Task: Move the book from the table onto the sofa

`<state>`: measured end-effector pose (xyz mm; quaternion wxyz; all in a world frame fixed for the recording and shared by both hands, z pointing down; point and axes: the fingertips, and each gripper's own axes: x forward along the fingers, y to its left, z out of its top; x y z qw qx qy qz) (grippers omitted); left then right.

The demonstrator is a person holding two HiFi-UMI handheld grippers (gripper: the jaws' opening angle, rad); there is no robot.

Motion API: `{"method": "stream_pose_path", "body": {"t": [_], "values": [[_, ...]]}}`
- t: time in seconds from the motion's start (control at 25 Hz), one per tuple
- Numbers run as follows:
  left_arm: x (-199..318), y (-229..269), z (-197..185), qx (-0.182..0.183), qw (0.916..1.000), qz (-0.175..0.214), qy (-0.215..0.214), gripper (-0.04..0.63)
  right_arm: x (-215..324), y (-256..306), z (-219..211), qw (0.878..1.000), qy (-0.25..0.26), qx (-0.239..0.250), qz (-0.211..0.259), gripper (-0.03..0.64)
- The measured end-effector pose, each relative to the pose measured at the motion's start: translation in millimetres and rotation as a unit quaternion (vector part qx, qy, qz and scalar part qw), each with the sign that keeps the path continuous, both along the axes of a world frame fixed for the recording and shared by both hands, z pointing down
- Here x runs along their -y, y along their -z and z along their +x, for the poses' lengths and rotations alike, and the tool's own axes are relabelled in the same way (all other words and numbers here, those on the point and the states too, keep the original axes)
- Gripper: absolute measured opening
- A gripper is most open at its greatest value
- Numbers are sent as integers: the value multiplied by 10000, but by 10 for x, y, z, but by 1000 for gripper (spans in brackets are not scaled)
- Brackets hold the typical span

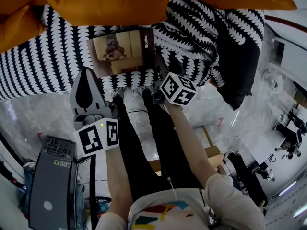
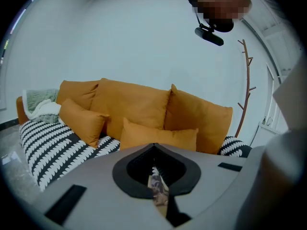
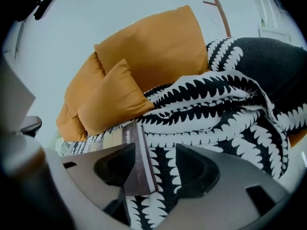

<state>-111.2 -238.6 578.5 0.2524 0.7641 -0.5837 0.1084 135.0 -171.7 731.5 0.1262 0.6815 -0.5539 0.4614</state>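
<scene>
Sofa seat [image 1: 38, 75], patterned cover: the book [image 1: 122, 51] is laid flat on it. Right claw [image 3: 156, 164] is spread wide, its pads off the book's edge; left claw [image 1: 86, 75] is closed on nothing. Only withdrawal is judged left.

L gripper [image 2: 154, 146] closed, R gripper [image 3: 154, 148] spread

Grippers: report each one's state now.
Left gripper: closed, holding nothing.
Right gripper: open, book corner between its jaws, not gripped.
</scene>
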Motion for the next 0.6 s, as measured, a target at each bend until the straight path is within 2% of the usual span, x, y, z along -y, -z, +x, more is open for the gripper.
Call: {"method": "stream_pose_path", "body": {"t": [0.12, 0.28, 0.44, 0.48, 0.6], "values": [[156, 246, 43, -20, 9996, 288, -29, 6, 206, 320, -65, 9992, 137, 97, 358, 267], [523, 772, 20, -121, 9955, 912, 209, 6, 658, 896, -131, 9933, 9, 671, 936, 265], [549, 1553, -70, -393, 9935, 963, 466, 6, 664, 1903, -189, 9899, -29, 651, 1259, 264], [620, 1795, -82, -425, 9921, 1074, 485, 6, 739, 2165, -197, 9890, -93, 565, 1365, 238], [1097, 2606, -84, -514, 9812, 1808, 436, 6, 1320, 2996, -228, 9777, -262, 194, 2075, 14]]}}
